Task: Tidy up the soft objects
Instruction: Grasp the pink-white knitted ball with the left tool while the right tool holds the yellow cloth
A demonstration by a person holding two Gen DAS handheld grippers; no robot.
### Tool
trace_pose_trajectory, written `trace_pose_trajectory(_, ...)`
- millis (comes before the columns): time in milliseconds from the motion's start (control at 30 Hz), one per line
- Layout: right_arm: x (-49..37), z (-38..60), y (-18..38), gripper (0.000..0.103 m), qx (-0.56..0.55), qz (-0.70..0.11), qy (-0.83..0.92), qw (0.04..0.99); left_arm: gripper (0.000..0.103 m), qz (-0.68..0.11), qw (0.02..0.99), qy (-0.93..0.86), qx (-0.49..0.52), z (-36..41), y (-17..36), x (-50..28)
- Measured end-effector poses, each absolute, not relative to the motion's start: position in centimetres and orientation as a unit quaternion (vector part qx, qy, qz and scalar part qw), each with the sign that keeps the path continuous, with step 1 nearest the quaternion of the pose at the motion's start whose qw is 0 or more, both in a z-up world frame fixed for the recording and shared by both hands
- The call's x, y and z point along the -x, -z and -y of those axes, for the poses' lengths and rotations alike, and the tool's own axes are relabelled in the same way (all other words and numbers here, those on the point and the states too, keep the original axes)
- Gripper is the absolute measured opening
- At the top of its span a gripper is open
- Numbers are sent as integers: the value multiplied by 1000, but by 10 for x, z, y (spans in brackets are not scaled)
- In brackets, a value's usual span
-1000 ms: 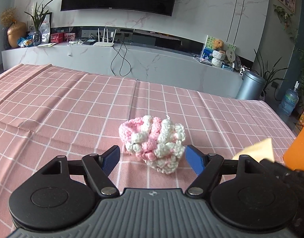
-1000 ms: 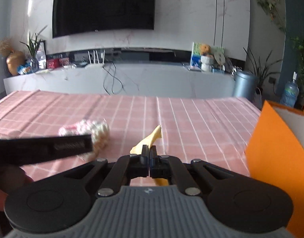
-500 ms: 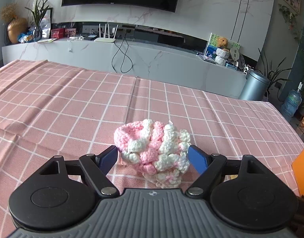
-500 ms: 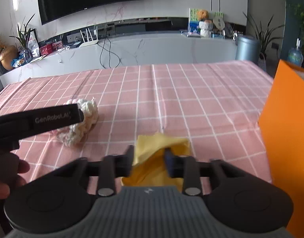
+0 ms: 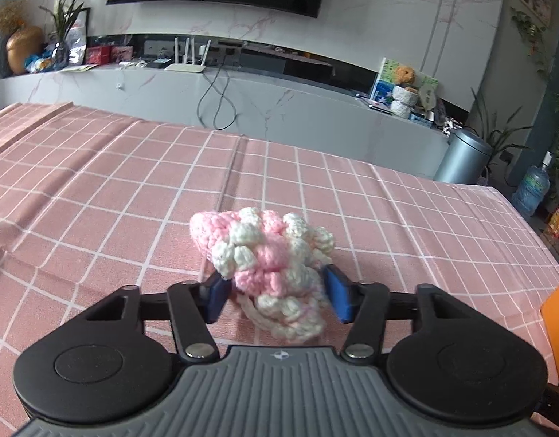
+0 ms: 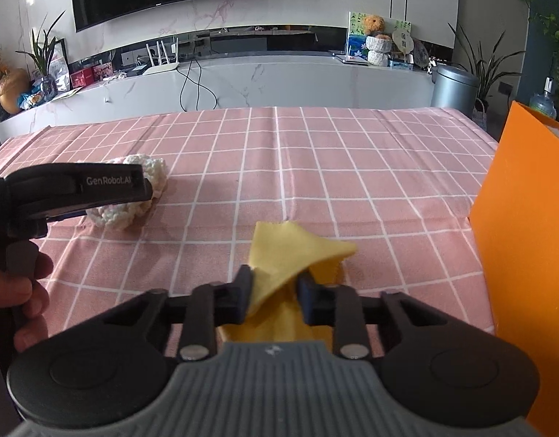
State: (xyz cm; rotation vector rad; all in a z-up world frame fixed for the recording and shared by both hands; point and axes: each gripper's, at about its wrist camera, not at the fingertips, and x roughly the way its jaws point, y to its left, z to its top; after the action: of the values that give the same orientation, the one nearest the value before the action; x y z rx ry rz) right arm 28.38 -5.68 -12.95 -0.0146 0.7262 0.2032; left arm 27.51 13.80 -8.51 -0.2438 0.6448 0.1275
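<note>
A pink and white crocheted piece (image 5: pixel 268 255) sits between the blue fingers of my left gripper (image 5: pixel 276 293), which has closed in on its sides; it looks squeezed and slightly raised off the pink checked tablecloth (image 5: pixel 97 189). It also shows in the right wrist view (image 6: pixel 133 196), partly behind the left gripper (image 6: pixel 75 189). A yellow cloth (image 6: pixel 294 255) lies crumpled between the parted fingers of my right gripper (image 6: pixel 276 295), resting on the cloth-covered table.
An orange box (image 6: pixel 523 262) stands at the right edge of the table, close to my right gripper; its corner shows in the left wrist view (image 5: pixel 558 327). A person's hand (image 6: pixel 20 291) holds the left gripper. A white media counter (image 6: pixel 243 80) runs behind the table.
My left gripper moved forward and closed around the crocheted piece. My right gripper, shut on the yellow cloth a second ago, has opened and the cloth now lies loose between its fingers.
</note>
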Motion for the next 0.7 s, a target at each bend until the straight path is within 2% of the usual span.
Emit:
trace_pose_trajectory(33, -284, 57, 130, 14, 6, -354, -100, 930, 42, -314, 941, -55, 116, -136, 84, -274)
trace_pose_trajectory(67, -284, 58, 130, 9, 6, -354, -101, 930, 35, -314, 942, -54, 110, -134, 83, -272)
trace_pose_trajectory(100, -284, 58, 130, 4, 5, -355, -103, 929, 34, -315, 942, -52, 106, -132, 83, -271)
trace_pose_trajectory(167, -285, 61, 128, 2, 0, -360, -106, 927, 33, -319, 940, -40, 111, -131, 81, -269)
trace_pose_trajectory(367, -268, 68, 113, 2, -4, -345, -113, 932, 30, -312, 944, -35, 105, -125, 67, -247)
trace_pose_trajectory(700, -215, 99, 53, 2, -17, -285, -144, 947, 30, -273, 956, -4, 107, -111, 19, -179)
